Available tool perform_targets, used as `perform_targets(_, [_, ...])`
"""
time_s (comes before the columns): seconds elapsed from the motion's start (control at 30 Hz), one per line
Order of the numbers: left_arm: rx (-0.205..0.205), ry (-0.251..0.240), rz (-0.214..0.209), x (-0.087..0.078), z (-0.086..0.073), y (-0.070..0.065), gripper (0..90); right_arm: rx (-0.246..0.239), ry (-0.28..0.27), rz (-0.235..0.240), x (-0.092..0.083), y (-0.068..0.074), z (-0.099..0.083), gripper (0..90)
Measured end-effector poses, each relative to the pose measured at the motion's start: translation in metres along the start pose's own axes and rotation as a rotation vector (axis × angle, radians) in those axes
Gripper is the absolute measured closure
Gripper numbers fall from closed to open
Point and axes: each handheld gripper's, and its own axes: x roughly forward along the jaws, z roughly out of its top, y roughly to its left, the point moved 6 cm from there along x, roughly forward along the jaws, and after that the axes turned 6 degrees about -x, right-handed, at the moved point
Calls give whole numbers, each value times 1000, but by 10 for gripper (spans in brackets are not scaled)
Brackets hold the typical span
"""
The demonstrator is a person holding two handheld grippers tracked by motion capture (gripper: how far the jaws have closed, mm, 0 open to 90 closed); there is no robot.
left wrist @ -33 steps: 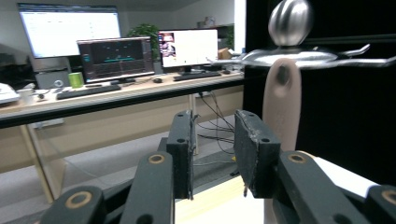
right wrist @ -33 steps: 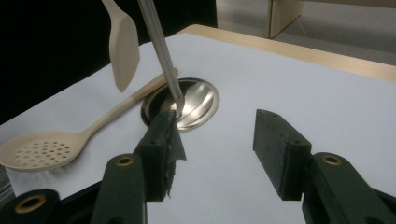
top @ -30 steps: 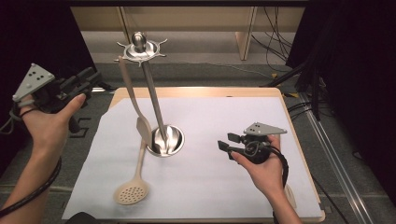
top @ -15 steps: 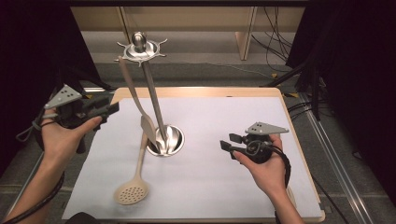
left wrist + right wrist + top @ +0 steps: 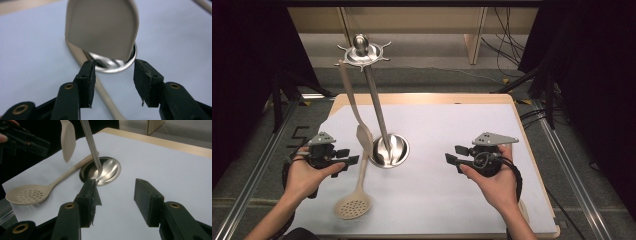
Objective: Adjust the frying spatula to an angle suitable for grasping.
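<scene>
While the white sheet (image 5: 452,200) covers most of the wooden table (image 5: 532,150), the steel utensil stand (image 5: 377,125) rises from its round base near the middle, a beige spatula (image 5: 354,110) hanging from its top ring. A beige slotted spoon (image 5: 357,192) lies flat on the sheet, its handle running up to touch the base. Your left gripper (image 5: 344,160) sits low, just beside that handle and the spatula's blade; its jaws have just been opening and now stand well apart, gripping nothing, with the blade (image 5: 100,27) hanging just ahead of them. Your right gripper (image 5: 457,160) hovers to the right of the base, jaws wide and empty, touching nothing.
</scene>
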Motion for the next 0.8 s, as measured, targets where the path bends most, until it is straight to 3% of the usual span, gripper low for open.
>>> perform_targets(0.07, [11,83,5,12,-15,4,511,-20,9,-4,1,-2,-1,532])
perform_targets(0.13, [-5,100,12,19,-20,4,507,-15,3,-8,2,-2,-1,531])
perform_targets(0.17, [-3,160,9,27,-27,4,504,10,19,2,2,0,-3,528])
perform_targets(0.23, [-23,200,-4,34,-31,3,507,-34,19,-13,2,-4,-3,527])
perform_targets(0.27, [-25,224,-7,38,-33,2,505,-29,17,-6,3,-3,-3,527])
perform_targets(0.33, [-22,235,0,41,-35,2,495,-32,22,-14,2,-4,-3,527])
perform_targets(0.37, [-24,264,6,46,-37,1,495,-37,19,-21,2,-5,-3,526])
perform_targets(0.43, [-13,293,28,51,-39,2,484,-18,22,1,3,-2,-4,524])
perform_targets(0.57, [-8,300,49,58,-43,3,479,-31,24,-8,4,-3,-4,521])
perform_targets(0.6, [-8,300,49,58,-43,3,477,-15,34,15,4,-1,-5,521])
perform_targets(0.73, [9,341,65,62,-49,6,479,-18,30,14,5,-1,-5,521])
perform_targets(0.8, [-2,345,67,66,-51,6,486,-35,23,-14,3,-3,-4,522])
